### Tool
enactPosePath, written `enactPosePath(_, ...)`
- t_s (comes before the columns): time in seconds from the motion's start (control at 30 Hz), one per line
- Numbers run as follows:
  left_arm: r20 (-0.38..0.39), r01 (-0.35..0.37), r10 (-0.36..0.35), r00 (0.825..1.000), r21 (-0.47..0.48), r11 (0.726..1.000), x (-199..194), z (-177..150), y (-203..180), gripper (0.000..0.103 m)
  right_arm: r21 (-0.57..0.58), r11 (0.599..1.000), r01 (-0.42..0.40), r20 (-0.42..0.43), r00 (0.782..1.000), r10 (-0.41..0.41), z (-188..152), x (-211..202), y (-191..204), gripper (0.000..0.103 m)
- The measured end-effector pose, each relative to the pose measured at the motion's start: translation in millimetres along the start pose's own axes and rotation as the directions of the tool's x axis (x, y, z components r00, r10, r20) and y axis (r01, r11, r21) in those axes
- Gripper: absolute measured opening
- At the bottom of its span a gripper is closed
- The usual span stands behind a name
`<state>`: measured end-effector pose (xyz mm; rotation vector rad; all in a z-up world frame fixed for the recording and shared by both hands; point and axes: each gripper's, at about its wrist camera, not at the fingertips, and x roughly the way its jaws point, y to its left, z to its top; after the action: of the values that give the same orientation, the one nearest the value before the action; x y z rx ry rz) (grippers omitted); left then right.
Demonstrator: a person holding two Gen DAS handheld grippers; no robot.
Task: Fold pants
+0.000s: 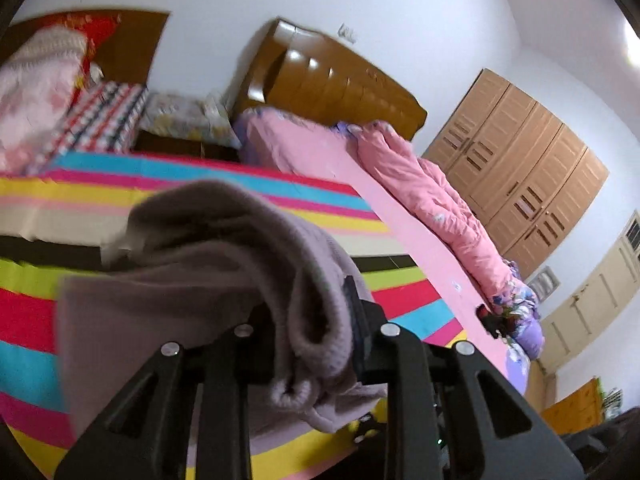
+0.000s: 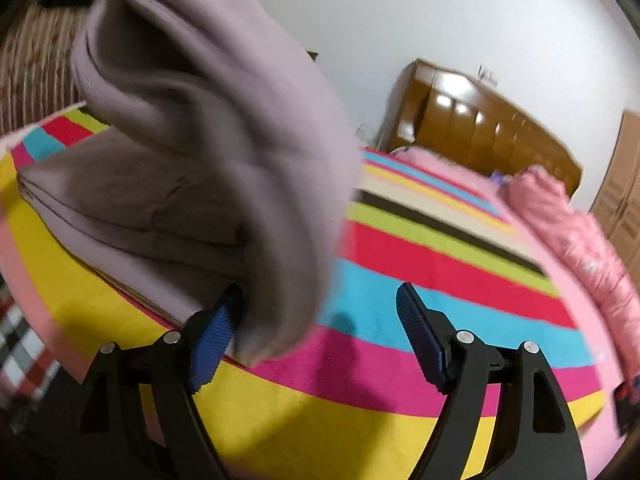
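The left tool is pinching a bunched fold of the mauve knit pants, its black fingers pressed onto the cloth from both sides, and the gathered part stands lifted above the bed. From that pinch the pants drape down and away to the left, hiding part of the striped blanket that covers the near side of the bed. In the right wrist view the same pants hang as a thick twisted bundle from the upper left, while their lower part lies flat on the blanket toward the bed's left edge. The right tool is spread wide, its blue ribbed pads well apart; the hanging bundle brushes the inner face of its left pad, and the right pad stands clear over the blanket. A pink quilt lies rumpled along the bed's far right side, below the brown headboard, with a wooden wardrobe beyond.
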<state>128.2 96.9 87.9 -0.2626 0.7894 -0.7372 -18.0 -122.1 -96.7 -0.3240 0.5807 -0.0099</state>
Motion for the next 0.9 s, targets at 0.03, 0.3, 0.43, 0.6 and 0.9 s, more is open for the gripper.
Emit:
enactPosePath(0.03, 0.013, -0.024, 0.024, 1.0, -0.024, 0.999, -13.6, -3.6, 16.7, 0.025, -0.016, 1.0, 0.005, 0.007, 1.0, -0.005, -1.5, -1.4, 1.0, 0.076)
enactPosePath(0.3, -0.005, -0.058, 0.061, 0.998, -0.4, 0.915, -19.0, -125.4, 173.9, 0.024, -0.102, 0.995, 0.009, 0.049, 0.999, -0.004, -1.8, -6.4, 9.7, 0.081)
enactPosePath(0.43, 0.03, -0.065, 0.083, 0.996, -0.384, 0.921, -25.9, -120.6, 162.1, 0.024, -0.105, 0.994, 0.006, 0.036, 0.999, -0.003, 3.5, -0.6, 1.3, 0.084)
enactPosePath(0.6, 0.091, -0.1, 0.131, 0.987, -0.286, 0.953, -50.6, -102.5, 126.0, 0.022, -0.102, 0.995, 0.009, 0.022, 1.0, -0.006, 6.0, 1.0, -1.2, 0.084)
enactPosePath(0.9, 0.092, -0.042, 0.092, 0.992, -0.438, 0.898, -36.6, -139.2, 168.2, 0.044, -0.154, 0.988, -0.016, 0.021, 1.0, 0.019, 7.4, -2.2, -3.3, 0.086)
